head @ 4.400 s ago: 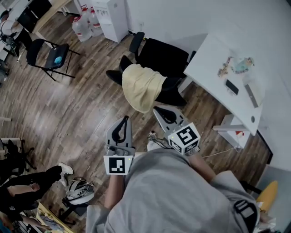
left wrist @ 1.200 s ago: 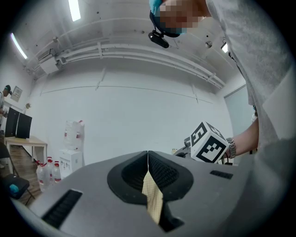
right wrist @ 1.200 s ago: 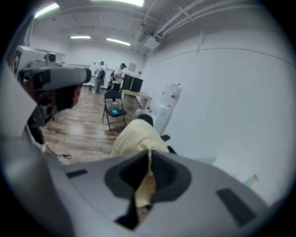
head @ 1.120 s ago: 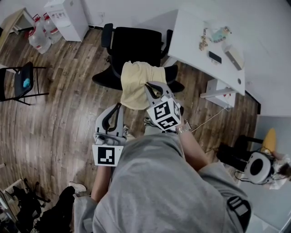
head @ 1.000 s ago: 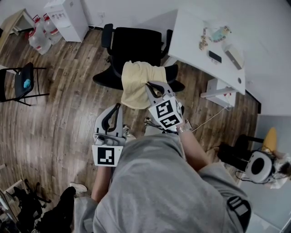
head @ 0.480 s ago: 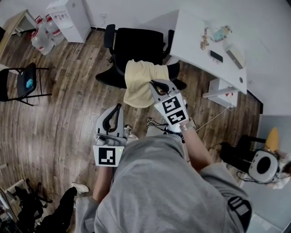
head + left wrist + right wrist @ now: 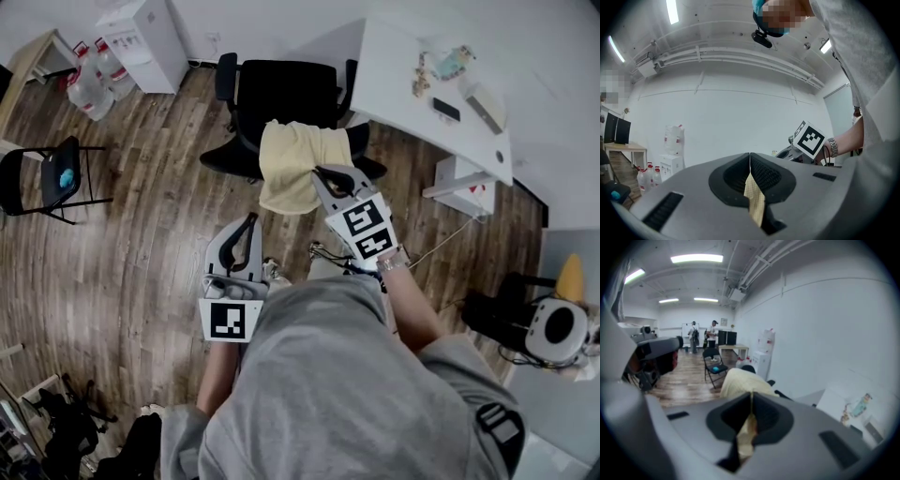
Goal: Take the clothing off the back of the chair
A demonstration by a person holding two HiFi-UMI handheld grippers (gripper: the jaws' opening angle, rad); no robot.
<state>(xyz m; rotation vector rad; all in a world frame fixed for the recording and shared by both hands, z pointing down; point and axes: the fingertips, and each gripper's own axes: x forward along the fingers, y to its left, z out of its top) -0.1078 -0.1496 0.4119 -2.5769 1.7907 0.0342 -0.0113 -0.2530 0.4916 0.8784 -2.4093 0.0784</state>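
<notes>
A pale yellow garment (image 7: pixel 291 155) hangs over the back of a black office chair (image 7: pixel 286 94). In the right gripper view the garment (image 7: pixel 737 379) lies just ahead of the jaws. My right gripper (image 7: pixel 323 172) points down at the garment's near right edge. Its jaws are shut tip to tip (image 7: pixel 751 393), and only yellow cloth shows through the slit below them. I cannot tell whether it touches the cloth. My left gripper (image 7: pixel 251 218) is lower left, apart from the chair, shut and empty (image 7: pixel 749 154).
A white desk (image 7: pixel 403 84) stands right of the chair, with a phone (image 7: pixel 445 110) and small items on it. A folding chair (image 7: pixel 52 178) is at far left. Water bottles (image 7: pixel 89 89) and a white cabinet (image 7: pixel 141 33) stand by the wall. A cable (image 7: pixel 441 244) crosses the floor.
The person has stepped closer to the chair. The right gripper has edged forward and up along the garment's near edge and rolled slightly. The left gripper has kept still, and the garment hangs as before.
</notes>
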